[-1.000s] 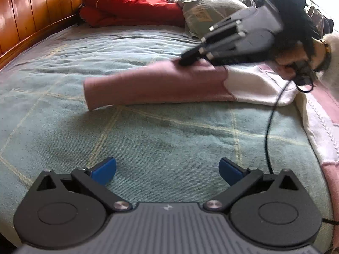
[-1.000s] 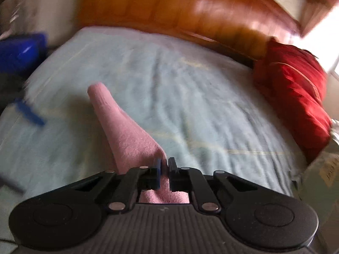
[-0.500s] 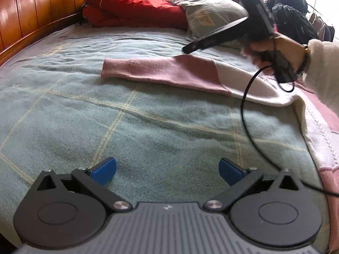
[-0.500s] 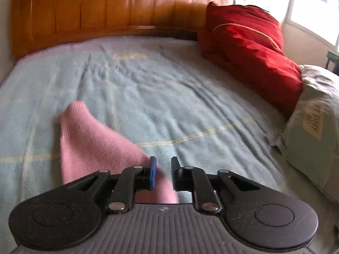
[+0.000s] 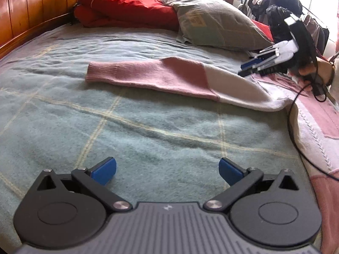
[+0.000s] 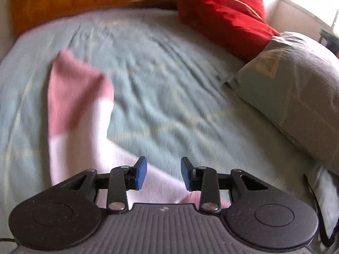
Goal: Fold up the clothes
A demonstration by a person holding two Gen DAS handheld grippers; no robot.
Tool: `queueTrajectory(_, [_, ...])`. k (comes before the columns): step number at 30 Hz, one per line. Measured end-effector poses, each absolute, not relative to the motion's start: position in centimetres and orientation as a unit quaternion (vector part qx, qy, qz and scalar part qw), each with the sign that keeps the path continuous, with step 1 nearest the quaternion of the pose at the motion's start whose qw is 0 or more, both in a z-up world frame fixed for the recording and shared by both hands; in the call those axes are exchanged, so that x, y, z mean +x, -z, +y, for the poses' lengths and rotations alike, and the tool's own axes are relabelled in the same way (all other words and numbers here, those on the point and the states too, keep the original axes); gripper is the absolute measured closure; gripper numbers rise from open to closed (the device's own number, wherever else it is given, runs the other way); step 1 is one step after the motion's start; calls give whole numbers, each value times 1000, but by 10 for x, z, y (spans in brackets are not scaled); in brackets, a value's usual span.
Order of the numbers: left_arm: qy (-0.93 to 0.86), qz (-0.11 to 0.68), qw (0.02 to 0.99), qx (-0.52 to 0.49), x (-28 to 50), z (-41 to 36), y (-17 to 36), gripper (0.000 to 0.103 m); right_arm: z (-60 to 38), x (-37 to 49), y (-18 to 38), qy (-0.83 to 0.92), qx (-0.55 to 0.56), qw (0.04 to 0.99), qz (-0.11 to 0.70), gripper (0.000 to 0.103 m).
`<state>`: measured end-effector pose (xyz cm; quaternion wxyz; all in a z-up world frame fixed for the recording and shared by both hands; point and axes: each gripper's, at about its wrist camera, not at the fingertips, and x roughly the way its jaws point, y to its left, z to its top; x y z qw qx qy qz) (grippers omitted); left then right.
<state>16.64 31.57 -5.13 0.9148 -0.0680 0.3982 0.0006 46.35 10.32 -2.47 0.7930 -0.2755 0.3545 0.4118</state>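
Observation:
A pink and white sweater lies on the bed; its sleeve stretches flat to the left across the green blanket, cuff farthest left. The sweater body runs down the right edge of the left wrist view. In the right wrist view the same sleeve lies blurred at the left. My right gripper hovers over the white shoulder part, its jaws opening with nothing between them; it also shows as the right gripper held by a hand at far right. My left gripper stands wide open above bare blanket.
The green checked blanket covers the bed. Red cushions and a grey-green pillow sit at the head. A wooden bed frame borders the left. A black cable trails over the sweater.
My right gripper let go of the sleeve, opened and pulled back to the right. The sleeve dropped and now lies flat on the blanket. The left gripper stayed put.

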Motion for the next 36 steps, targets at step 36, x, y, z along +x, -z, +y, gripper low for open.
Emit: queueTrajectory(36, [58,356,908,-213,205,334,36,1,86,466,6,-377,-189,832,360,91])
